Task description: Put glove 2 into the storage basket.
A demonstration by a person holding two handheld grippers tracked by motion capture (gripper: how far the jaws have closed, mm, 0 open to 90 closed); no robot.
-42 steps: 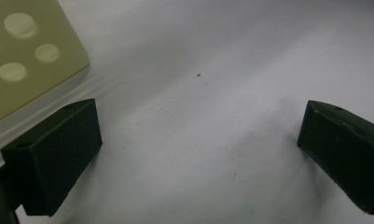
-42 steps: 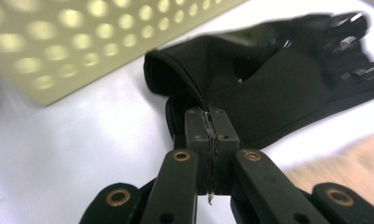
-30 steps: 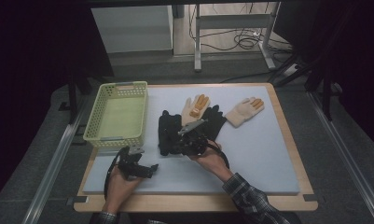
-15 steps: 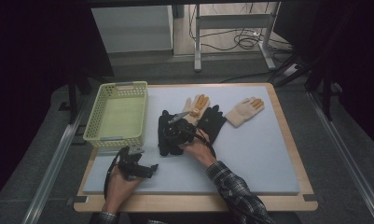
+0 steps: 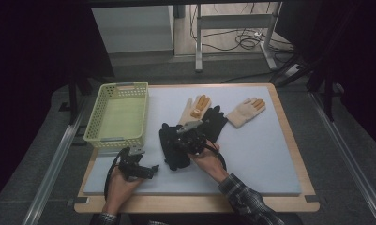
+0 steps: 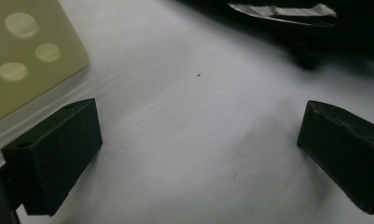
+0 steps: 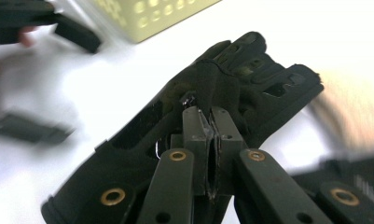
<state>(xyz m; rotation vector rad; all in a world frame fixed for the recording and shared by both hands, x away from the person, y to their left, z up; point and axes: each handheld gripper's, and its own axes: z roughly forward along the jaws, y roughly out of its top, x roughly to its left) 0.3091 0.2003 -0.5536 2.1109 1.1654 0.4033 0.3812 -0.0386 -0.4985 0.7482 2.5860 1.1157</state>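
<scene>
A black glove (image 5: 172,152) lies on the pale mat, and my right gripper (image 5: 189,138) sits on top of it. In the right gripper view the jaws have just been closing. My right gripper (image 7: 207,112) is now shut on a pinched fold of the black glove (image 7: 250,65). A second black glove (image 5: 215,122), a tan glove with orange fingers (image 5: 195,107) and a cream glove (image 5: 245,111) lie behind it. My left gripper (image 5: 147,169) rests on the mat at front left. Its jaws stand open over bare mat (image 6: 198,154).
A yellow-green perforated basket (image 5: 94,123) stands at the mat's left, close to my left gripper, and its corner (image 6: 26,51) shows beside the left jaw. Bare mat (image 5: 265,159) stretches along the right and front. A wooden table edge (image 5: 195,205) frames the mat.
The right hand reached left over the black glove, then drew back slightly, and its jaws went from apart to pinched on the glove. The left hand stayed put.
</scene>
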